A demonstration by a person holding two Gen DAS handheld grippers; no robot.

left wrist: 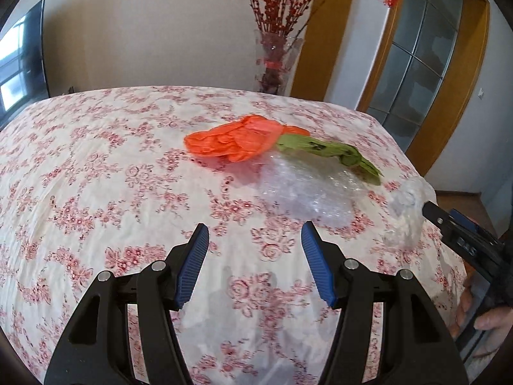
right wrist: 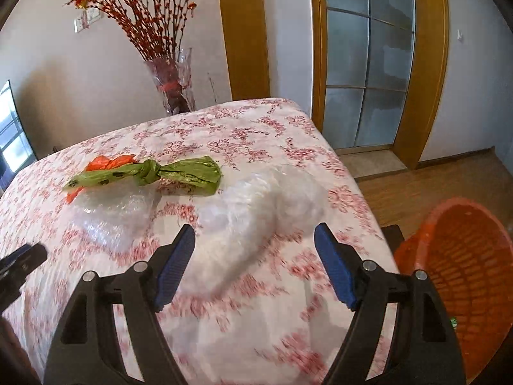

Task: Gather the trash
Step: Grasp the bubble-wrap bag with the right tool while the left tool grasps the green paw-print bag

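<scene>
While the orange plastic mesh basket waits on the floor off the table's right edge, we take it as landmark. The crumpled clear plastic bag lies on the floral tablecloth just left of the basket, directly ahead of the right gripper, long axis running away and rightward. Its jaws stand spread, empty, tilted down. The left gripper, farther from the basket, also gapes empty. We judge the right hand nearer.

Soft daylight, fisheye-warped edges, motion blur in right-wrist view.
</scene>
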